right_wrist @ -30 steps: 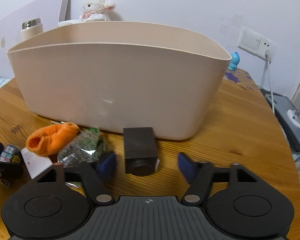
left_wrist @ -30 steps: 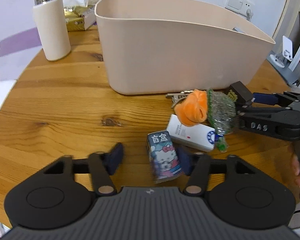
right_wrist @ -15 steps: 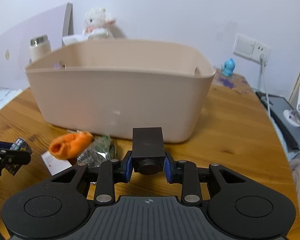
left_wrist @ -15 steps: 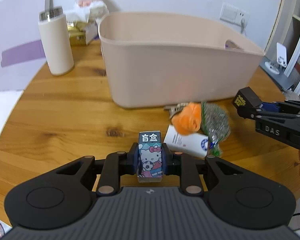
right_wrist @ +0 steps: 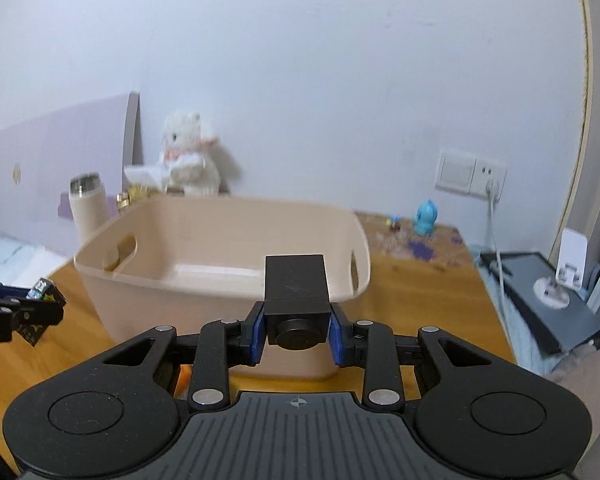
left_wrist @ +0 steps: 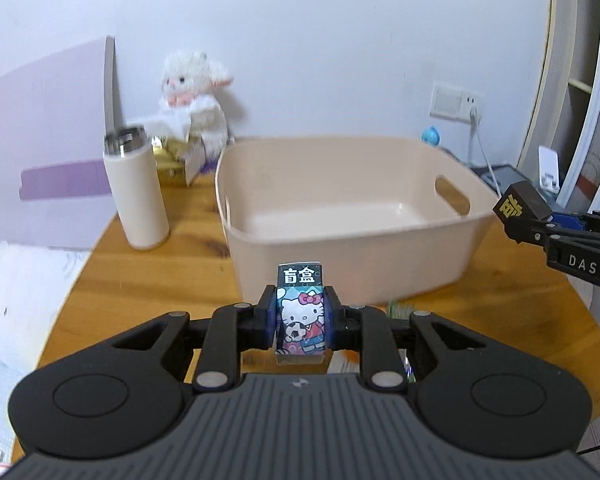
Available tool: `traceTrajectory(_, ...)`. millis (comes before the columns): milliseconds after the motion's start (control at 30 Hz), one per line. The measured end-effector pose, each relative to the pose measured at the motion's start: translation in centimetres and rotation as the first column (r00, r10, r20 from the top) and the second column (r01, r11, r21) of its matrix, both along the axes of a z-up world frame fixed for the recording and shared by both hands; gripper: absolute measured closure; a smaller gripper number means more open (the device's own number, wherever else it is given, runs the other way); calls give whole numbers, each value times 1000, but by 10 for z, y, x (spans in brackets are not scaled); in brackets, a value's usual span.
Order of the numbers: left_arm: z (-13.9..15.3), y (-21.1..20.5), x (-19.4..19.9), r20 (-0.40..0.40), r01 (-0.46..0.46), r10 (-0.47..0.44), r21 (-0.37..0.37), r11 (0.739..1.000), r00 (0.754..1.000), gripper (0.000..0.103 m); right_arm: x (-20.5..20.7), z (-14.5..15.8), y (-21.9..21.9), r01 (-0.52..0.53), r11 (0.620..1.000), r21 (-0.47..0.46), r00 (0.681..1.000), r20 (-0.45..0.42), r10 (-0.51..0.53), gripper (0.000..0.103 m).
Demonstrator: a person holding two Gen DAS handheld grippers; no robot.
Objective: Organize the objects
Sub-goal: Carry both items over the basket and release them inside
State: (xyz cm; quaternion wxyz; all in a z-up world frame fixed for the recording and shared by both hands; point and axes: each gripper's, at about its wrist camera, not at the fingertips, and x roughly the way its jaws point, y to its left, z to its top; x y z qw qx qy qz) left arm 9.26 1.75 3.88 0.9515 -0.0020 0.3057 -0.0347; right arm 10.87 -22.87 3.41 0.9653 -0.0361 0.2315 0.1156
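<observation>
My left gripper (left_wrist: 300, 320) is shut on a small cartoon-cat box (left_wrist: 300, 304), held above the wooden table in front of the beige bin (left_wrist: 347, 256). The right gripper (right_wrist: 298, 334) is shut on a dark brown box (right_wrist: 296, 284), raised before the same bin (right_wrist: 228, 292), whose inside looks bare. In the left wrist view the brown box (left_wrist: 519, 206) and right gripper (left_wrist: 539, 220) hover at the bin's right rim. In the right wrist view the left gripper (right_wrist: 50, 308) with the cat box (right_wrist: 44, 290) shows at far left.
A cream thermos (left_wrist: 136, 196) stands left of the bin, with a white plush toy (left_wrist: 192, 100) and gold packets behind it. A green wrapper (left_wrist: 397, 308) peeks from under the left gripper. A blue figurine (right_wrist: 425, 222) and a wall socket with cable (right_wrist: 487, 184) lie at the back right.
Both grippers shut on their boxes and lifted them off the table up to bin-rim height. The orange item, white box and wrapper stay on the table, now mostly hidden below.
</observation>
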Motion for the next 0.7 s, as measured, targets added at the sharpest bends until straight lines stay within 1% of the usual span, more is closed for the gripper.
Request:
traceTrajectory(200,17,-3,19,54,-21,22,-3,1000,998,78,14,21,8,7,1000,17,998,58,-8,74)
traceTrajectory(267,19,-5,30,60,-30,30,1,1000,998,78,21,25,11,11,1000,23,998,61,-12,74)
traceTrajectory(300,20,-5,38,56,-15,15,1,1000,998,78,25,26,12,13,1000,25,998,61,-14,74)
traceTrajectory(333,20,-6,45,48,-20,20,-2,1000,999,78,29,27,13,15,1000,26,998,61,-17,74)
traceTrajectory(433,20,-9,65,35,-19,19,-11,1000,999,78,39,26,17,19,1000,21,999,40,-20,74)
traceTrajectory(533,19,-18,80,36,-13,12,24,1000,999,78,54,23,19,26,1000,12,1000,12,-27,74)
traceTrajectory(700,9,-27,111,3,-19,19,47,999,1000,78,77,16,22,29,1000,-6,999,-20,-29,74)
